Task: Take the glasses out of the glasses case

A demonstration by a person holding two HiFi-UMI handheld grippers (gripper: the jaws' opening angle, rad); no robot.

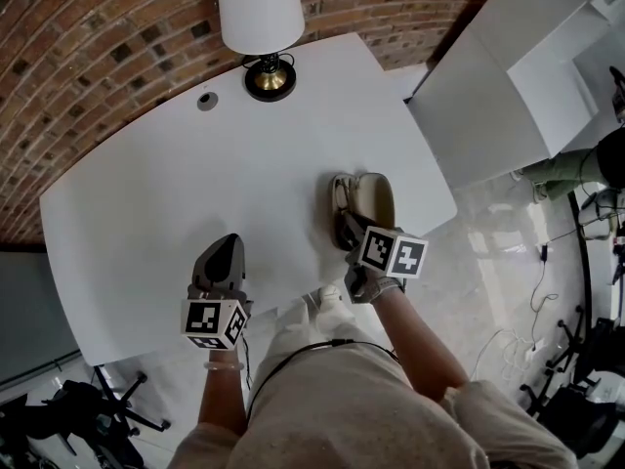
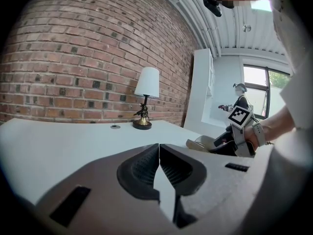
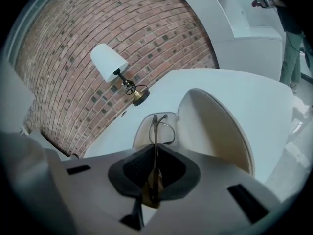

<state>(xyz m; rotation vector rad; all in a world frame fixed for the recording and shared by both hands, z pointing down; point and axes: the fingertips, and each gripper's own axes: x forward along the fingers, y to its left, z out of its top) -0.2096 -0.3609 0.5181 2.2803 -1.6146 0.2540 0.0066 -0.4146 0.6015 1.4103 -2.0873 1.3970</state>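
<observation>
An open beige glasses case (image 1: 377, 195) lies near the right edge of the white table (image 1: 146, 193). In the right gripper view its lid (image 3: 217, 131) stands open to the right of the tray (image 3: 141, 133). The thin-framed glasses (image 3: 157, 129) lie folded on edge in the tray. My right gripper (image 3: 155, 153) is shut on their near end; it reaches into the case (image 1: 348, 229). My left gripper (image 1: 223, 254) rests low over the table's front left, its jaws (image 2: 159, 158) shut with nothing between them. From there I see the case (image 2: 199, 143) and the right gripper (image 2: 226, 140).
A lamp with a white shade (image 1: 262, 13) on a brass foot stands at the table's far edge, a round cable hole (image 1: 206, 101) to its left. A brick wall is behind. A white cabinet (image 1: 508, 76) stands to the right, a chair base (image 1: 88, 413) on the floor at lower left.
</observation>
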